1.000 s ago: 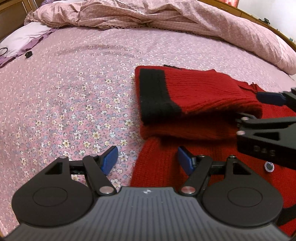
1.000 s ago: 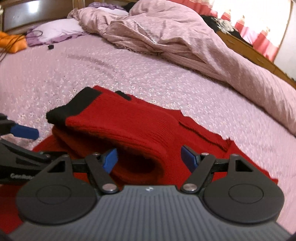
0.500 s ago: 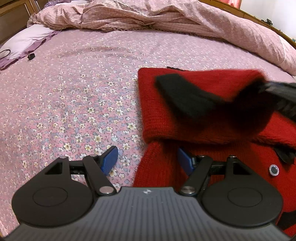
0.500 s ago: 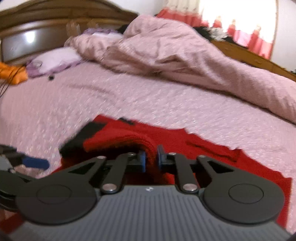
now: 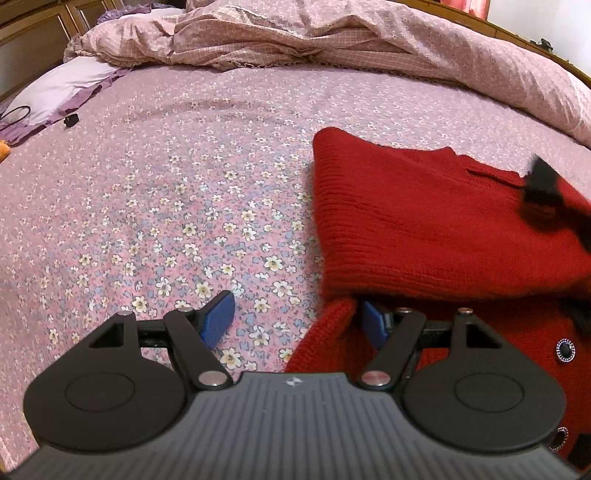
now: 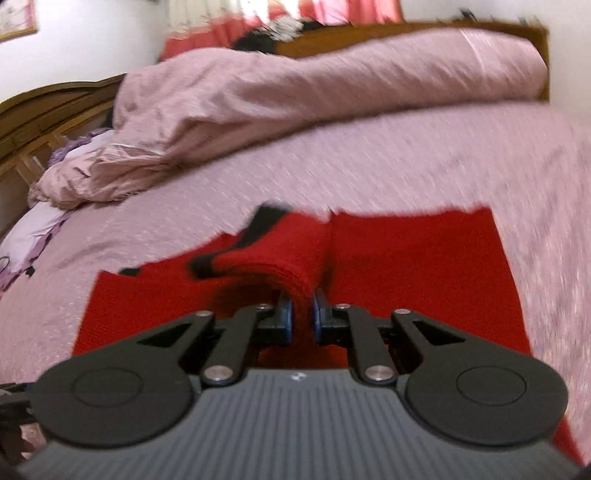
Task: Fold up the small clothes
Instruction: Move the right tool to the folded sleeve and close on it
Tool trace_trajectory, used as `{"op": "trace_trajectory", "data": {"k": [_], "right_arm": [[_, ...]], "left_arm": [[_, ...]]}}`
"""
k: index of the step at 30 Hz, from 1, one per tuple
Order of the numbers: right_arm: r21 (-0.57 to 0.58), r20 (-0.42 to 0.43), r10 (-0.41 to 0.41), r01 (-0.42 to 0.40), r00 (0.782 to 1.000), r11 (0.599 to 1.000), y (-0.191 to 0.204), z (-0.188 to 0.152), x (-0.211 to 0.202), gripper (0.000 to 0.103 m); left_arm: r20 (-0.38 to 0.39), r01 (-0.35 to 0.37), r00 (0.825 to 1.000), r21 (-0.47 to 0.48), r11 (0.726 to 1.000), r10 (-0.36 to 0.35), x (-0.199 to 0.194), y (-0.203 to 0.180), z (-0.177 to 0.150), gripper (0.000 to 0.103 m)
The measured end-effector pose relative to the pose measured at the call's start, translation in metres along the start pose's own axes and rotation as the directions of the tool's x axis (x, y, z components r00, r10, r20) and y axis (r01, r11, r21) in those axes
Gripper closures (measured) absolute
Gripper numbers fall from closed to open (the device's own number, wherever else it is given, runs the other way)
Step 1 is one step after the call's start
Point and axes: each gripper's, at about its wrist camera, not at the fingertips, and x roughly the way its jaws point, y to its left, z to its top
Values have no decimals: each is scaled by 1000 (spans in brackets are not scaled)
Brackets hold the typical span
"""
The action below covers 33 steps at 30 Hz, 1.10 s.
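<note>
Sweater: red knit, flat on the floral sheet; one sleeve with black cuff lifted across the body.
Buttons: dark, on the front, near the left gripper.
Right gripper: tilted down over the sweater, rolled; fingers pressed together, pinching the sleeve fold.
Left gripper: pitched down at the sweater's near edge; fingers spread, one over the sheet, one under the red knit's edge, gripping nothing.
Duvet: pink, bunched at the far side.
Pillow: lilac, far left.
</note>
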Motion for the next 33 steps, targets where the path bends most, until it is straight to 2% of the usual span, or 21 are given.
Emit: {"op": "trace_trajectory", "data": {"k": [4,9,12,15,19,23,25,27,30,33], "right_arm": [[73,-43,4,-1,999,997,-17,-15,4,85],[111,-2,-26,26,1000,993,-31,-21,-9,71],[147,18,-52,49,998,988,-45,-21,-19,71],[156,27,-125,119,992,981,-57,-20,-29,67],[177,37,-133,124,990,976,-77,-18,-39,66],[178,64,-138,124,988,976,-88,-9,-51,62],[169,92,-123,106,988,980,-92,0,-57,48],[130,103,-111,97,988,987,-94,10,-53,40],[70,95,-101,95,990,993,-95,19,-38,40],[37,49,-56,54,997,998,-98,25,-15,40]], "left_arm": [[-1,-3,1000,-6,1000,3,1,0,1,26],[1,-1,1000,-4,1000,1,2,2,1,26],[1,-1,1000,-5,1000,1,2,2,1,26],[1,0,1000,-4,1000,0,2,2,1,26],[0,-2,1000,-4,1000,2,2,2,0,26],[-3,-5,1000,-7,1000,5,1,2,1,26],[-5,-9,1000,-6,1000,9,1,1,2,26],[-6,-15,1000,-3,1000,15,1,0,2,26],[-3,-23,1000,1,1000,23,0,-2,3,26],[5,-30,1000,5,1000,30,-3,-3,4,26]]}}
